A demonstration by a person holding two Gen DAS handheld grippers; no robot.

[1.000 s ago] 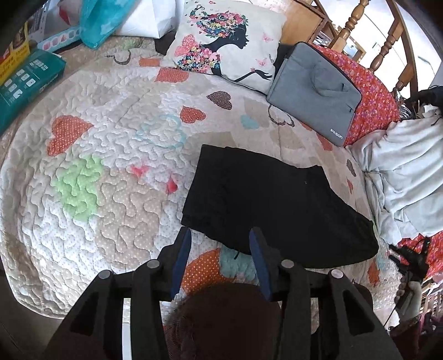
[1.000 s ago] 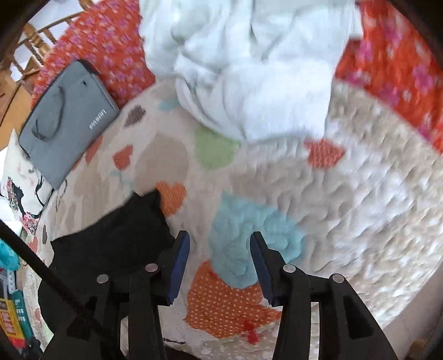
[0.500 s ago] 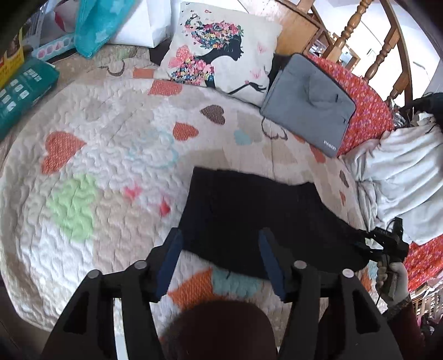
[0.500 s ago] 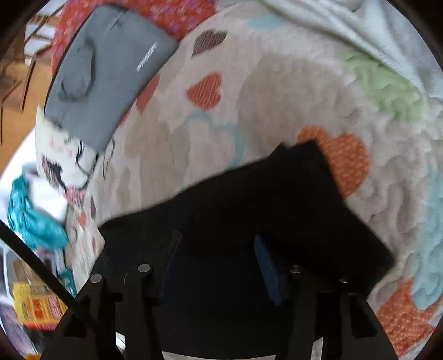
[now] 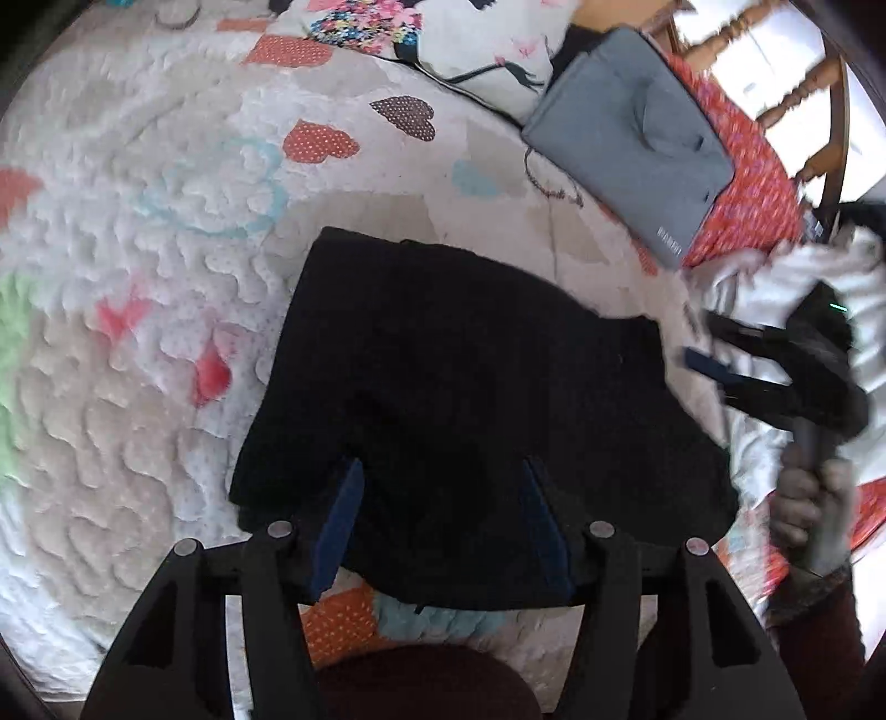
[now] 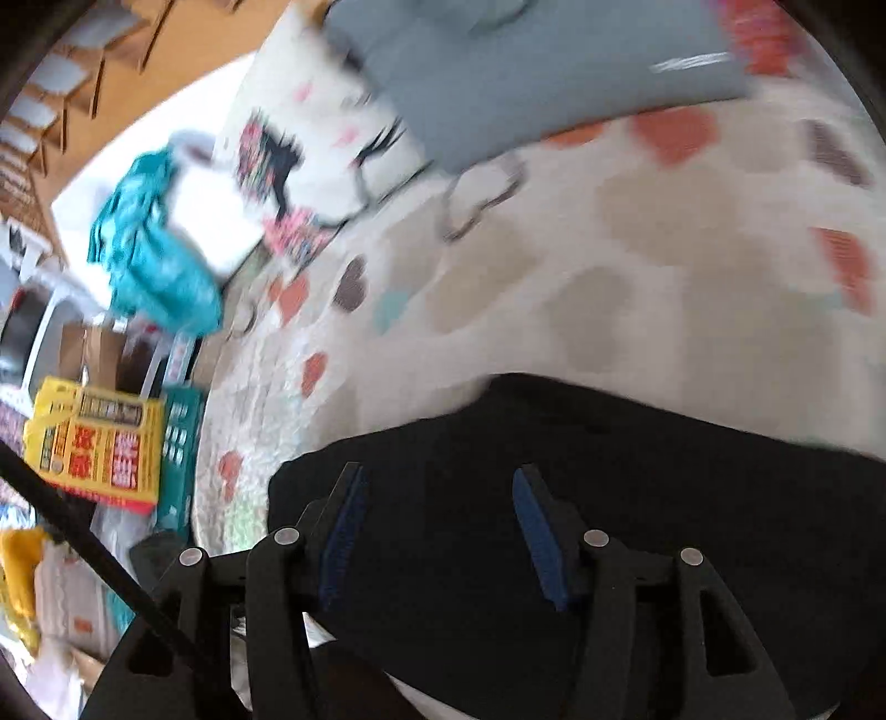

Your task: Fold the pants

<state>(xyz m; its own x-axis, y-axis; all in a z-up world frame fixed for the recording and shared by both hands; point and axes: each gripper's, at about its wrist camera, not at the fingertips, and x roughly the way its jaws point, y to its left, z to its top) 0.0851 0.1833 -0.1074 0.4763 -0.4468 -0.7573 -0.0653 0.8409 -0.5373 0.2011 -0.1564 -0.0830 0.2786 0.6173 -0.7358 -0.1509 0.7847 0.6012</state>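
The black pants (image 5: pixel 465 376) lie folded flat on a quilted bedspread (image 5: pixel 111 277) with heart patches. My left gripper (image 5: pixel 443 476) is open and empty, its fingers over the near edge of the pants. My right gripper (image 6: pixel 437 482) is open and empty, over the pants (image 6: pixel 637 498) from the right side. It also shows in the left wrist view (image 5: pixel 714 365) at the pants' right edge, held by a hand.
A grey laptop sleeve (image 5: pixel 631 133) and a printed pillow (image 5: pixel 443 39) lie at the far side of the bed. A white blanket (image 5: pixel 775 277) is heaped at right. Yellow and green boxes (image 6: pixel 99 443) and a teal bag (image 6: pixel 149 243) sit beyond the bed's left edge.
Both grippers have moved in over the pants. The right gripper swung from the white blanket toward the left across the pants. Both jaws stay open.
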